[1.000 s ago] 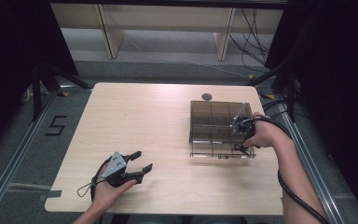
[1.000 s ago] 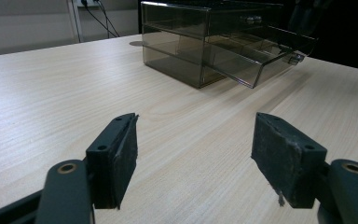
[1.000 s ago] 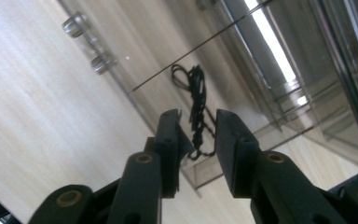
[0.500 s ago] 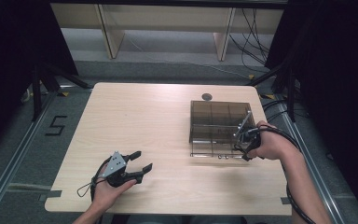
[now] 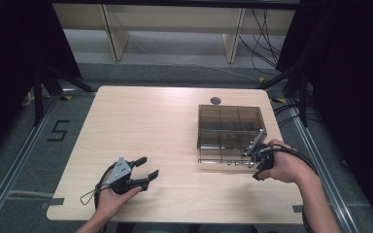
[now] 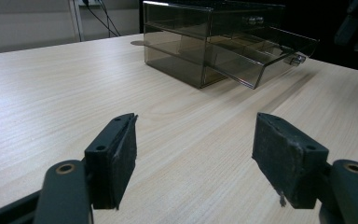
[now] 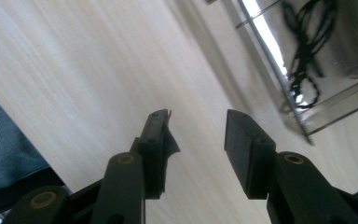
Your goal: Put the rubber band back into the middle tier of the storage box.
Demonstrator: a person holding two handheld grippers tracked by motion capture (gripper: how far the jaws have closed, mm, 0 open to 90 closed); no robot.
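Right gripper (image 5: 258, 156): held at the near right corner of the drawer unit, jaws parted a modest gap with nothing between them — in the right gripper view they frame bare wood, so whatever pull it was placed for, it has no grip on the drawer.
Left gripper (image 5: 144, 174): rests low on the near left of the table (image 5: 141, 121), jaws spread wide and empty — parked out of the way, I judge, while the other hand works.
Drawer unit (image 5: 229, 125): smoked clear plastic, on the far right of the table; its walls show the compartments inside.
Lower drawer (image 6: 261, 58): drawn out toward the near edge, its small knob (image 6: 297, 59) showing at the front — open far enough to reach into.
Dark disc (image 5: 215, 100): on the table just beyond the unit, apart from it.
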